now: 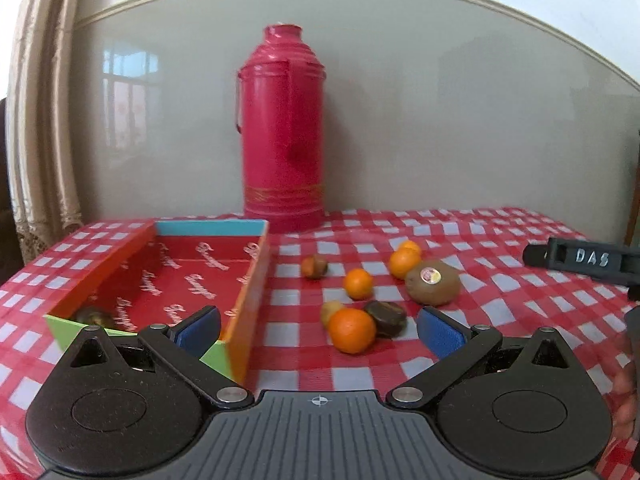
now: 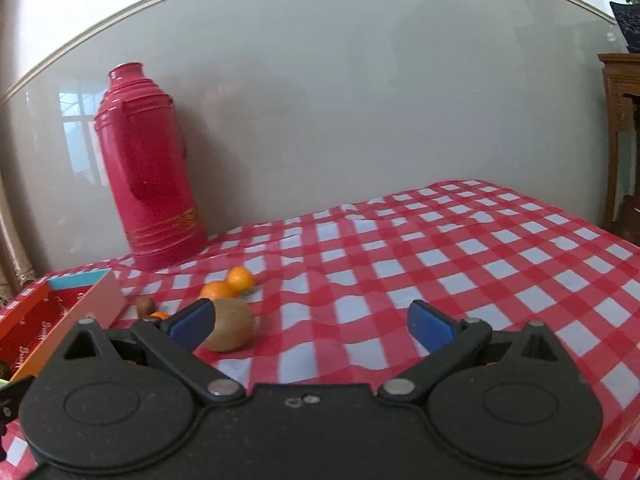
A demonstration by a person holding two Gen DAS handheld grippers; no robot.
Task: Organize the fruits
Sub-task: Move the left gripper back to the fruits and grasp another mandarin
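Two grippers, both with fingers spread wide and gripping nothing. Big red checked table cloth (image 1: 500, 320) across the lower half of both views. Tall pink flask (image 1: 282, 128) at the top middle of the left wrist view, upright, at the back against the wall. Colourful open box (image 1: 244, 312) at lower left, red inside, with one dark fruit (image 1: 94, 316) already in its near left corner.

Loose fruit right of the box, middle of the left wrist view. Brown kiwi (image 1: 433, 282) with a sticker, biggest of the bunch. Near orange (image 1: 352, 330) close to the bottom of the pile, touching a dark round fruit (image 1: 386, 318) on its right and a small yellowish one (image 1: 331, 311) behind it. Three more small oranges further back, plus a little brown fruit (image 1: 315, 267) alone near the box wall.

Left gripper (image 1: 320, 330) low in the frame, lined up with the near orange. Right gripper (image 2: 312, 322) low in its own view, over bare cloth, with the kiwi just beside its left finger.

Looks like the picking step, with most of the fruit not yet in the box. Next, probably: push the left gripper forward around the near orange, squeeze softly, lift, carry left over the box wall, let go. Round fruit, so likely to roll if bumped.
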